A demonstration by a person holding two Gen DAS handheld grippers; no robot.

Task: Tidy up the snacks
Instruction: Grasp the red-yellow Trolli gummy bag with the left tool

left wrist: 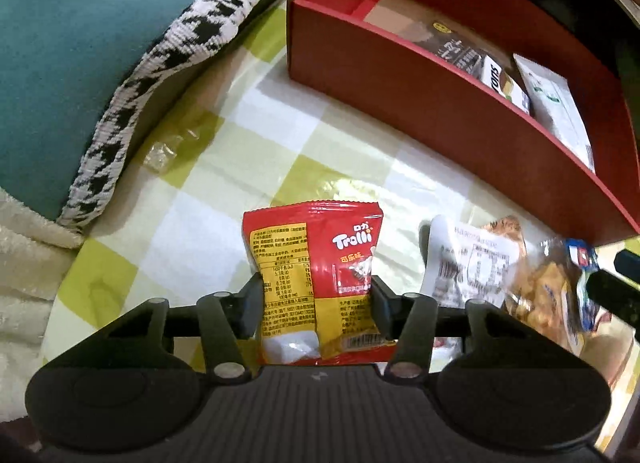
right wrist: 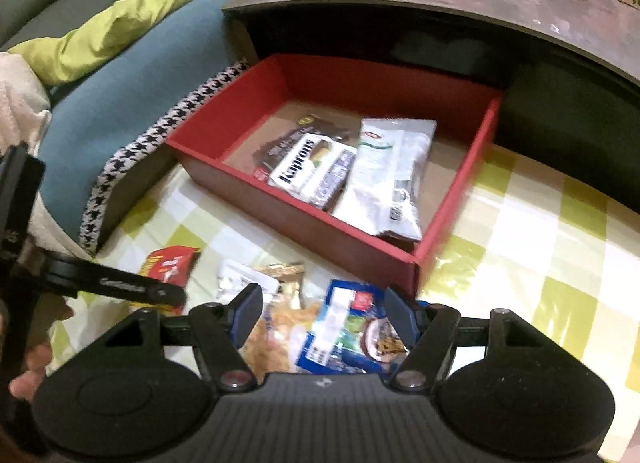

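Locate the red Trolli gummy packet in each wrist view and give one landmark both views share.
Left wrist: Trolli packet bottom centre, between the left tool's fingers.
Right wrist: lower left, partly hidden behind the left tool.
Shared landmark: red box behind it.

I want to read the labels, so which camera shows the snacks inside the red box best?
The right wrist view: it looks down into the red box, showing three packets nearly whole. The left wrist view sees the box from low, so its near wall hides most of them.
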